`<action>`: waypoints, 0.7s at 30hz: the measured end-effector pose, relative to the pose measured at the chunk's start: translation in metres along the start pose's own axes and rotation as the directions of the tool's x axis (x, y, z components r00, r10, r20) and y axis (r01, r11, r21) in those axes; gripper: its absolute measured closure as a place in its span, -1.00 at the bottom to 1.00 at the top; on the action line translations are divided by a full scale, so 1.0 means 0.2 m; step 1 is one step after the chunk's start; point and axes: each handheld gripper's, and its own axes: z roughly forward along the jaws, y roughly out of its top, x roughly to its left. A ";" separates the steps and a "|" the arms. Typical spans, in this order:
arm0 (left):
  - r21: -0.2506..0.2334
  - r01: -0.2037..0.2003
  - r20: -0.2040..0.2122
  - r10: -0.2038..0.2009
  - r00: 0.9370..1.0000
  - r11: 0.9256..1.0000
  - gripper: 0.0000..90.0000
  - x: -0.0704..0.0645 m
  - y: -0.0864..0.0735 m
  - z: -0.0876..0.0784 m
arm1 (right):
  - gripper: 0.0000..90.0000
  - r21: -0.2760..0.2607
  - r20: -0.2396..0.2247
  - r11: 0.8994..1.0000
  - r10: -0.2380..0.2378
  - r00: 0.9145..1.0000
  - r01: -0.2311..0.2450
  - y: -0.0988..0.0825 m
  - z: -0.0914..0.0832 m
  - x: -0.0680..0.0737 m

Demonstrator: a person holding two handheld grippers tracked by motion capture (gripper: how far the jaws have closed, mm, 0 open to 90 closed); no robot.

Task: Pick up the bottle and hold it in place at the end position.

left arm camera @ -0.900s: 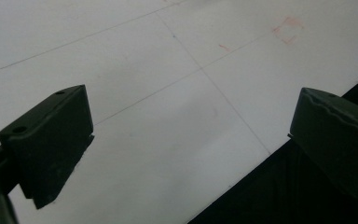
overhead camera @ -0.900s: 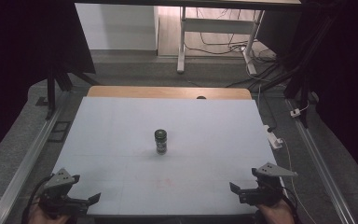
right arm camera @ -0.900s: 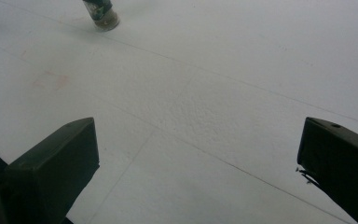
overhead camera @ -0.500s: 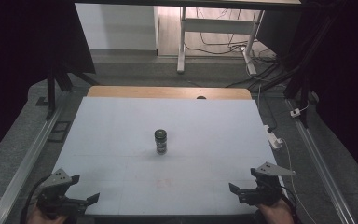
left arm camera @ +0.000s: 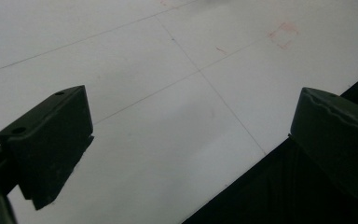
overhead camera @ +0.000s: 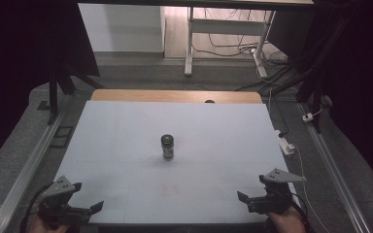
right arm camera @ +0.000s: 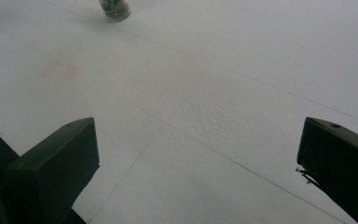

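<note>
We judge the small dark jar (overhead camera: 168,146), upright mid-table (overhead camera: 126,126), rigid, light, perhaps slippery; best gripped around its middle. Both left tongs (overhead camera: 85,211) and right tongs (overhead camera: 252,201) are spread, empty, at the near edge.

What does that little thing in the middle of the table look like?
Start at the big white table. Near its middle stands a small jar, upright and alone. It is dark with a dark round lid, and nothing else stands on the white top.
</note>
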 end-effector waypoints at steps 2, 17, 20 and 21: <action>0.003 0.001 -0.003 -0.001 1.000 1.000 -1.00 0.00 0.00 0.00 | -1.00 0.002 -0.001 1.000 0.000 1.000 0.000 0.00 0.00 0.00; -0.053 -0.050 0.056 0.052 0.997 0.997 -1.00 -0.02 0.06 0.02 | -1.00 0.007 -0.007 1.000 0.006 1.000 -0.006 0.00 0.00 0.00; -0.051 -0.068 0.079 0.072 0.994 0.996 -1.00 -0.03 0.08 0.05 | -1.00 0.010 -0.006 1.000 0.005 1.000 -0.005 0.00 0.00 0.00; -0.052 -0.072 0.084 0.076 0.994 0.996 -1.00 -0.03 0.08 0.06 | -1.00 0.009 -0.006 1.000 0.003 1.000 -0.003 0.00 0.00 0.00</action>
